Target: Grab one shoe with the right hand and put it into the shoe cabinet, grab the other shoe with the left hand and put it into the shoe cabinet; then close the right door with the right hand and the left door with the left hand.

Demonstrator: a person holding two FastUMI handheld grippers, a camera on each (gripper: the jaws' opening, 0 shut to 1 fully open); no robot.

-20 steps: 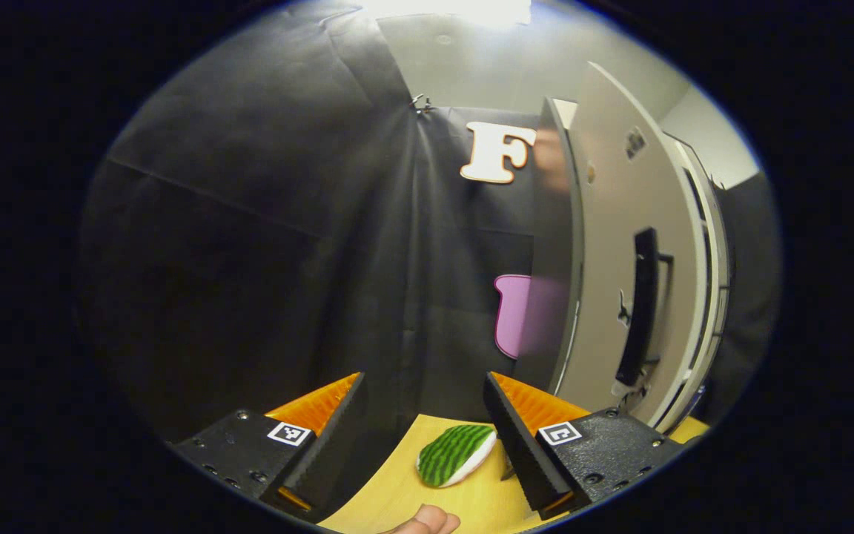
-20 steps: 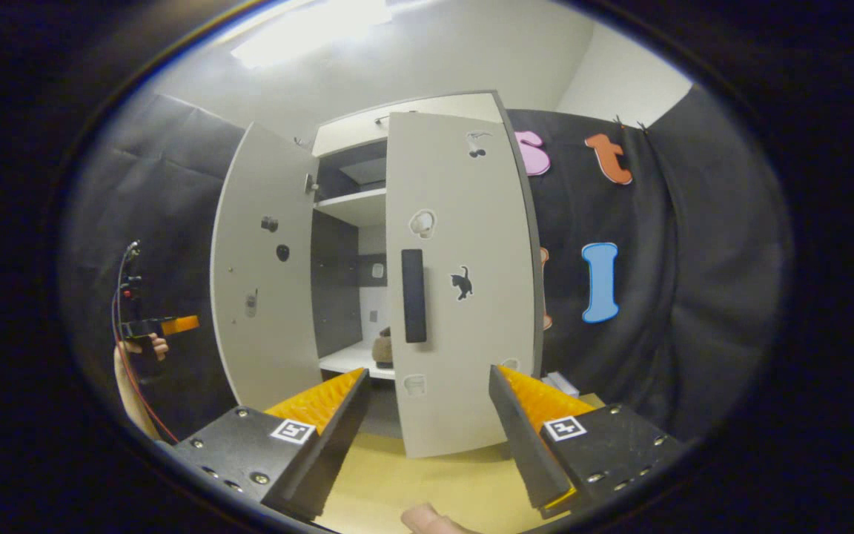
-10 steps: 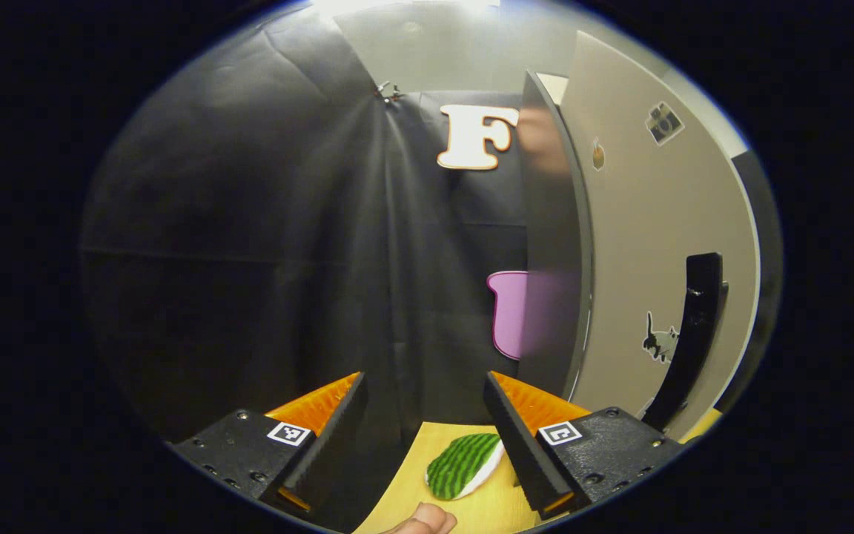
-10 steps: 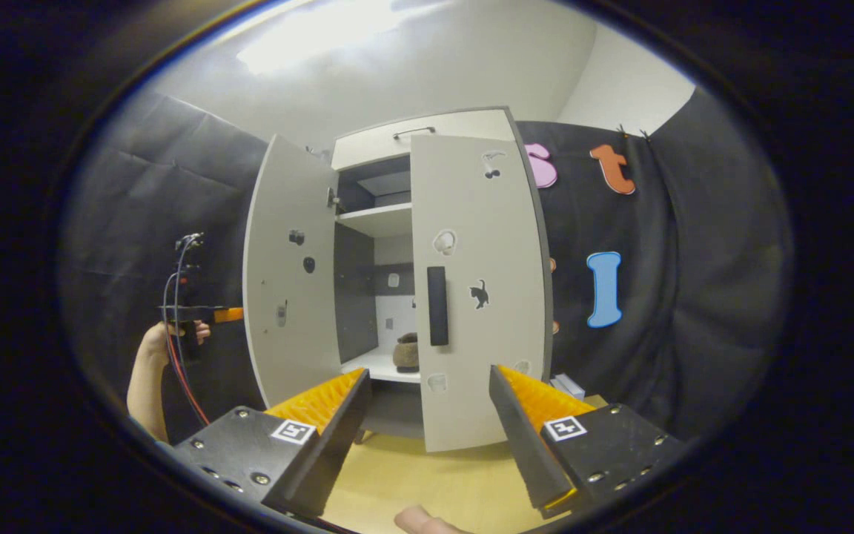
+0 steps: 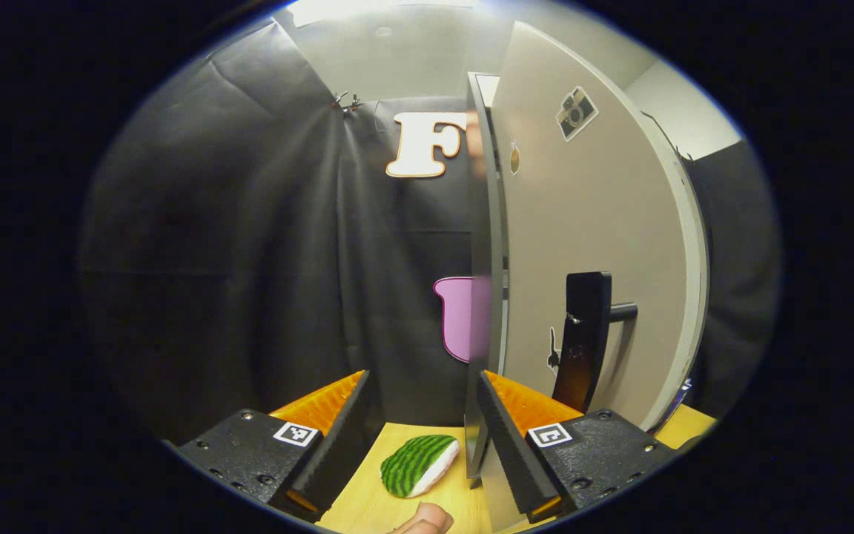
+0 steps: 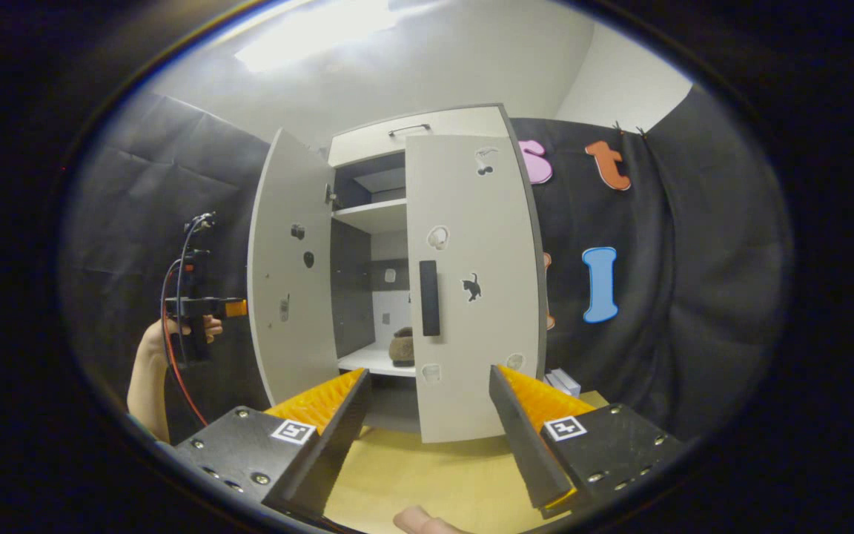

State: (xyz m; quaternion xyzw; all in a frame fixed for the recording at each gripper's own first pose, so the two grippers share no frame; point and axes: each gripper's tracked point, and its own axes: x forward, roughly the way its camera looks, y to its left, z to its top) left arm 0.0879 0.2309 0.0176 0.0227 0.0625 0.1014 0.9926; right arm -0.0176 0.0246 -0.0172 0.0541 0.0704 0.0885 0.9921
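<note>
Pale grey panels frame the shoe cabinet (image 6: 397, 141) as the closing stage nears: its right door (image 6: 471, 289) looks nearly shut, ahead of the right gripper (image 6: 427, 415), whose fingers stand wide apart with nothing between them. A brown shoe (image 6: 402, 347) rests on the lower shelf (image 6: 368, 361), seen through the gap beyond that gripper's left finger; the second shoe cannot be made out. The left door (image 5: 590, 245) hangs wide open, its edge rising just past the right finger of the left gripper (image 5: 419, 419), also spread wide and empty. That gripper (image 6: 208, 305) sits on the door's outer side, near the black handle (image 5: 583, 348). A green-striped pad (image 5: 419, 465) lies on the wooden floor (image 5: 368, 504) between its fingers. The risk: a push close to the hinge edge could slip off, or a fast swing could bang the left door against the right.
</note>
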